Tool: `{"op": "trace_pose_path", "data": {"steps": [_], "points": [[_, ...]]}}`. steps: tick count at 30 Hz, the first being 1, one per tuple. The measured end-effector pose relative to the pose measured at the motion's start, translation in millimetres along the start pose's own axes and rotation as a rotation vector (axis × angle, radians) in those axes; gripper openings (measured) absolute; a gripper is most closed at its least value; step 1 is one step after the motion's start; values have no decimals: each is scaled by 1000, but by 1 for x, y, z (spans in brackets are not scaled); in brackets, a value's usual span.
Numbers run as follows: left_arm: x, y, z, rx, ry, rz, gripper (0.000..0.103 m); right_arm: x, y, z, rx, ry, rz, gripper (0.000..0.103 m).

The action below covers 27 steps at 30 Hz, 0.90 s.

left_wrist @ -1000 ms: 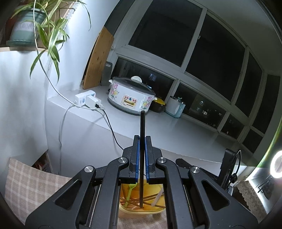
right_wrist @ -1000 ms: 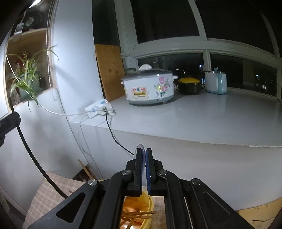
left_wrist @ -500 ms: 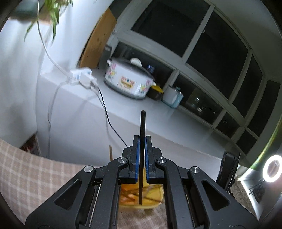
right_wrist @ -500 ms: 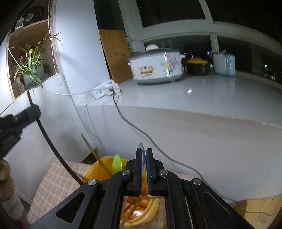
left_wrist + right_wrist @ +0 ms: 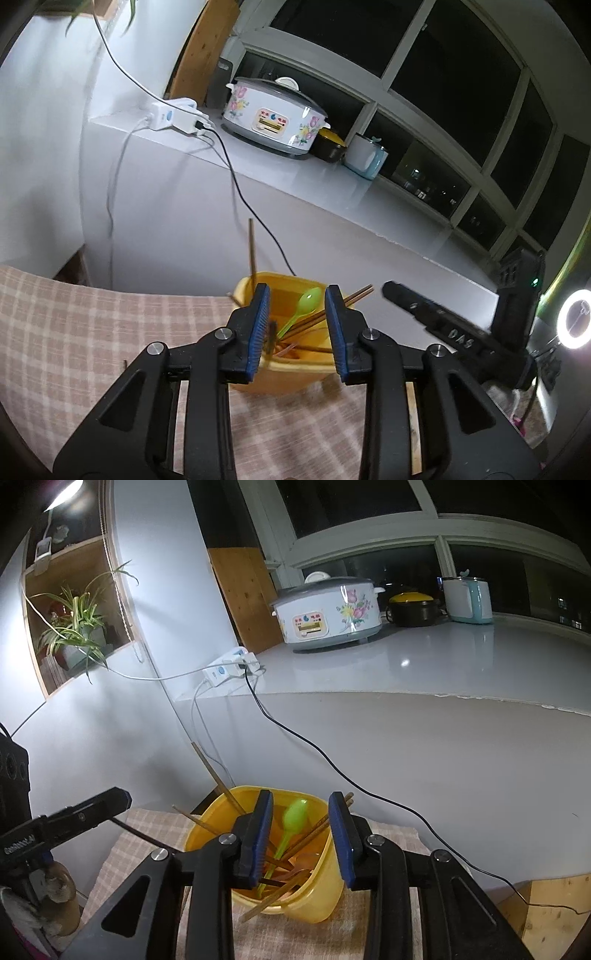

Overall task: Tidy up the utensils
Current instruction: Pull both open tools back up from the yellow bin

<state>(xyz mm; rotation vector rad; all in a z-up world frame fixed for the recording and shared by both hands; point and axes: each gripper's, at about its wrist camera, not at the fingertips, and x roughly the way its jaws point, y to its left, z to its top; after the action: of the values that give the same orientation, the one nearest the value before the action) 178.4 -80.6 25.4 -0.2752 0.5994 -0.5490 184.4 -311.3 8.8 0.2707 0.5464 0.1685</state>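
Note:
A yellow tub (image 5: 291, 380) stands on the checked cloth and holds a green spoon (image 5: 310, 297) and several wooden chopsticks (image 5: 354, 295). My left gripper (image 5: 297, 325) hovers just above its rim with its jaws opening. A black chopstick (image 5: 272, 334) stands loose beside the left pad, its lower end in the tub. My right gripper (image 5: 301, 830) is over the same tub (image 5: 321, 897), jaws opening, with nothing pressed between the pads. The green spoon (image 5: 293, 819) shows through the gap. Each gripper appears in the other's view, the right gripper (image 5: 424, 310) and the left gripper (image 5: 110, 801).
Behind the tub rises a white ledge (image 5: 424, 664) carrying a flowered rice cooker (image 5: 273, 114), a dark pot, a kettle and a power strip (image 5: 173, 118) with a black cable hanging down. A potted plant (image 5: 74, 627) sits in a wall niche. A ring light (image 5: 576, 319) glows at right.
Both grippers sank toward the yellow tub and went from shut to parted. The black chopstick left the left pads and dropped into the tub. The thin thing in the right jaws is gone.

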Motion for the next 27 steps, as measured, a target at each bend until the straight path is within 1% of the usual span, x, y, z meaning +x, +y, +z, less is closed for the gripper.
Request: {"op": "trace_pose_path", "data": {"steps": [3, 8, 11, 13, 15, 17, 19, 21, 27], "points": [[-6, 1, -4, 12, 0, 15, 30, -7, 2, -2, 1, -11, 1, 42], [-19, -1, -15, 48, -11, 55, 30, -17, 9, -8, -10, -14, 10, 46], [-28, -3, -20, 70, -24, 78, 30, -22, 15, -12, -22, -13, 13, 52], [-33, -3, -23, 82, -33, 89, 30, -27, 19, -14, -32, -19, 16, 59], [-38, -3, -26, 89, -38, 95, 30, -33, 24, -17, -41, -25, 21, 62], [-44, -2, -29, 97, -43, 104, 30, -38, 29, -20, -52, -29, 24, 68], [-47, -1, -31, 105, -45, 114, 30, -42, 34, -24, -61, -33, 26, 78], [-49, 1, -34, 114, -44, 130, 30, -46, 39, -28, -72, -30, 29, 83], [-55, 17, -50, 141, -15, 182, 31, -52, 55, -46, -107, -6, 58, 89]]}}
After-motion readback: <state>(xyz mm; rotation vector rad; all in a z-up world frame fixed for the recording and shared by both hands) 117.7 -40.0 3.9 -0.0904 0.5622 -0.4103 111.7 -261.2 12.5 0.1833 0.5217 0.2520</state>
